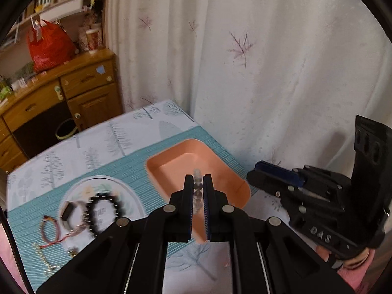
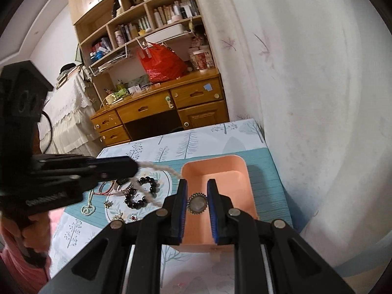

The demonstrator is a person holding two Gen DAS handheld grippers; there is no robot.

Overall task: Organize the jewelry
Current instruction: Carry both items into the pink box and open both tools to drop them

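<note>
Pearl necklace [image 1: 197, 191], its round pendant [image 2: 196, 203] at one end, hangs slack between the two tools above the pink tray [image 1: 171, 171]. Left gripper [image 1: 198, 188] is closed narrowly on the bead strand; right gripper [image 2: 197, 201] is closed on the pendant, directly over the tray's interior. The tray sits on a teal placemat [image 1: 137, 156]; beside it a white oval plate [image 1: 132, 196] carries a black bead bracelet [image 1: 104, 210], with a red cord bracelet [image 1: 50, 230] just off it. To deposit cleanly, lower both ends inside the tray's walls before parting either pair of jaws, so the strand cannot drape over the rim.
</note>
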